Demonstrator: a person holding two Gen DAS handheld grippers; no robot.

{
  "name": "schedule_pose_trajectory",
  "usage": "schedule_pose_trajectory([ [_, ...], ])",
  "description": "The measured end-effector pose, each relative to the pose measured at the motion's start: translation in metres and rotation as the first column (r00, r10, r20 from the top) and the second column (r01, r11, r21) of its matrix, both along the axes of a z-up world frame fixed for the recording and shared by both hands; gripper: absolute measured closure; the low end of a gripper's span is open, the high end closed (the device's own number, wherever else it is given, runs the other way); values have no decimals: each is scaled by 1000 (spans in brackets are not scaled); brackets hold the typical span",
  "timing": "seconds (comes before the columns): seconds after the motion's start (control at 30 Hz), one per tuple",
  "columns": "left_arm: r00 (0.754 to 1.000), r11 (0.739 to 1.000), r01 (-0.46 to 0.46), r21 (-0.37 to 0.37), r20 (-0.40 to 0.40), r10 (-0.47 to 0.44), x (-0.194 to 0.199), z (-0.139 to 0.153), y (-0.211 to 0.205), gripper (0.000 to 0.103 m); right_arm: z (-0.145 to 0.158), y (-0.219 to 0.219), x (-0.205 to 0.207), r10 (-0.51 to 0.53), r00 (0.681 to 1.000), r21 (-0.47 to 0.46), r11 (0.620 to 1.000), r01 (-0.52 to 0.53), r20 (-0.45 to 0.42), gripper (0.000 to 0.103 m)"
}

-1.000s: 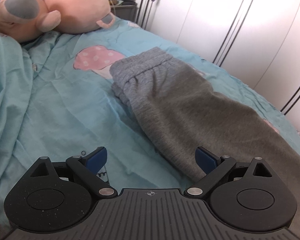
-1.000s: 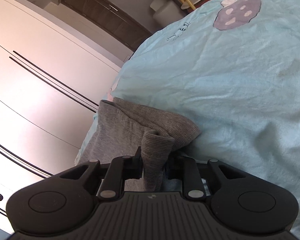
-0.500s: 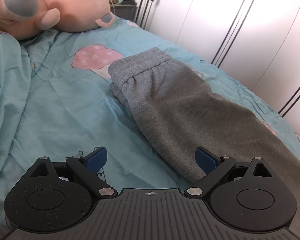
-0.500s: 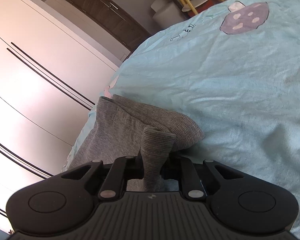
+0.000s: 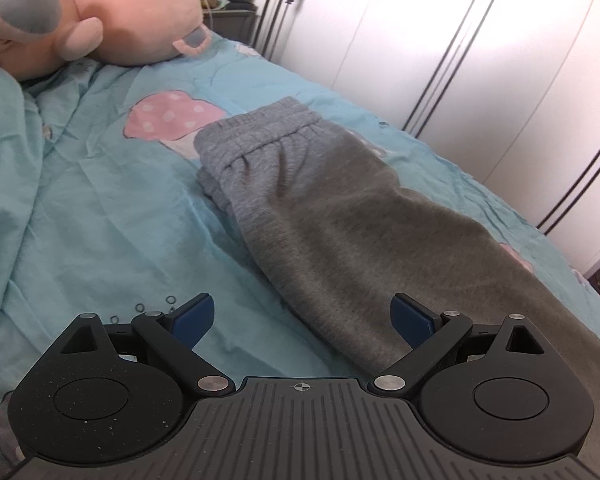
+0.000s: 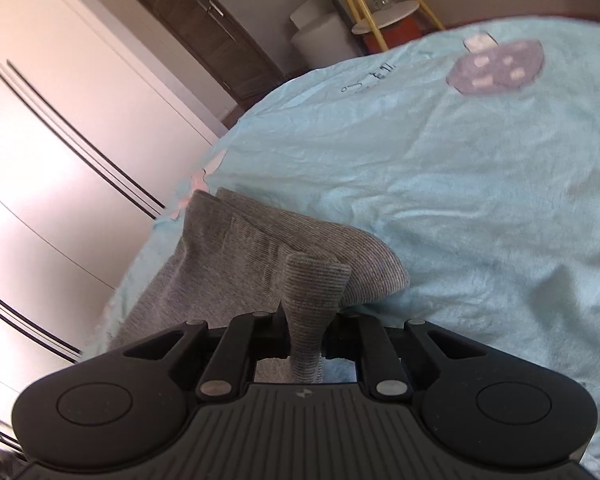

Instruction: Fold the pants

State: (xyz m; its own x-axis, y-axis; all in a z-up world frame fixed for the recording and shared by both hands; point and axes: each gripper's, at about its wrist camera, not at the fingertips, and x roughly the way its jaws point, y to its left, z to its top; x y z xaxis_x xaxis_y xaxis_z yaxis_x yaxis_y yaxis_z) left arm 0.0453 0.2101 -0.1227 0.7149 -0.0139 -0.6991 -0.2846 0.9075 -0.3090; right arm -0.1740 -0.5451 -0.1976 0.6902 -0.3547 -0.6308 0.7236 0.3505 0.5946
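Note:
Grey sweatpants (image 5: 340,216) lie folded lengthwise on the teal bedsheet (image 5: 112,220), with the elastic waistband (image 5: 256,132) at the far end. My left gripper (image 5: 302,316) is open and empty, hovering over the near edge of the leg. In the right wrist view, my right gripper (image 6: 306,334) is shut on the ribbed cuff (image 6: 312,292) of the pants, which stands pinched up between the fingers. The rest of the cuff end (image 6: 260,248) lies on the sheet just beyond.
Two pink plush toys (image 5: 92,16) sit at the head of the bed. A white wardrobe (image 5: 480,40) runs along the bed's far side, also in the right wrist view (image 6: 60,140). A yellow-legged side table (image 6: 380,16) stands past the foot of the bed.
My right gripper, still shut on the cuff, has lifted and tilted up slightly. My left gripper has shifted a little, staying open over the pants leg.

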Motion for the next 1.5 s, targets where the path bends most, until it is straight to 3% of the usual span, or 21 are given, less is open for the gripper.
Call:
schedule_pose_trajectory([
  [0.2,1000,998,2,-69,9,-2,1,1,5,5,41,20,14,4,999,-89,996,-7,-37,93],
  [0.3,1000,994,-5,-110,12,6,2,-1,10,5,76,41,32,60,998,-176,982,-66,-36,94],
  [0.37,1000,991,-9,-133,11,11,3,-2,12,5,114,77,57,164,985,-312,934,-173,-53,94],
  [0.4,1000,989,-10,-146,9,11,4,-3,13,5,131,102,71,235,969,-383,891,-244,-71,94],
  [0.47,1000,985,-7,-170,3,7,6,-4,14,5,159,165,102,410,903,-510,753,-416,-130,94],
  [0.53,1000,983,-8,-181,-1,8,6,-5,14,5,166,231,129,565,800,-567,597,-567,-204,93],
  [0.6,1000,984,-9,-180,3,10,5,-5,14,5,145,298,157,689,647,-547,421,-724,-326,93],
  [0.67,1000,983,-10,-182,1,10,4,-5,16,5,103,356,175,752,483,-474,259,-842,-448,93],
  [0.73,1000,981,-13,-195,-6,12,4,-7,16,5,50,403,185,784,263,-323,84,-943,-562,92],
  [0.77,1000,979,-12,-202,-9,10,5,-8,16,5,30,418,179,752,211,-308,12,-951,-624,92],
  [0.8,1000,979,-10,-205,-13,7,7,-9,16,5,21,431,166,697,217,-379,-85,-921,-683,91],
  [0.83,1000,979,-6,-204,-14,4,9,-10,15,5,20,438,159,662,206,-399,-152,-904,-720,91],
  [0.87,1000,980,0,-200,-12,-2,11,-11,13,5,25,436,160,669,202,-393,-145,-908,-715,91],
  [0.93,1000,983,12,-182,-17,-15,17,-13,9,5,38,418,170,748,223,-360,-23,-932,-625,92],
  [1.03,998,985,43,-169,-32,-50,21,-17,2,5,48,407,169,798,266,-361,66,-930,-541,92],
  [1.1,997,986,61,-156,-33,-67,21,-18,-2,5,56,411,159,801,293,-398,75,-914,-521,92],
  [1.17,996,986,76,-146,-25,-81,21,-16,-5,5,60,413,153,806,290,-438,43,-898,-516,92],
  [1.27,996,987,90,-130,-6,-91,20,-14,-8,5,58,416,142,808,231,-403,-9,-915,-541,91],
  [1.37,994,990,108,-95,-2,-109,19,-12,-12,5,57,413,138,816,160,-341,-48,-939,-555,77],
  [1.43,991,988,134,-73,2,-134,19,-11,-17,5,70,403,135,868,147,-335,-24,-942,-474,56],
  [1.5,985,984,173,-47,9,-173,19,-7,-26,5,86,378,138,951,134,-300,46,-953,-277,40],
])
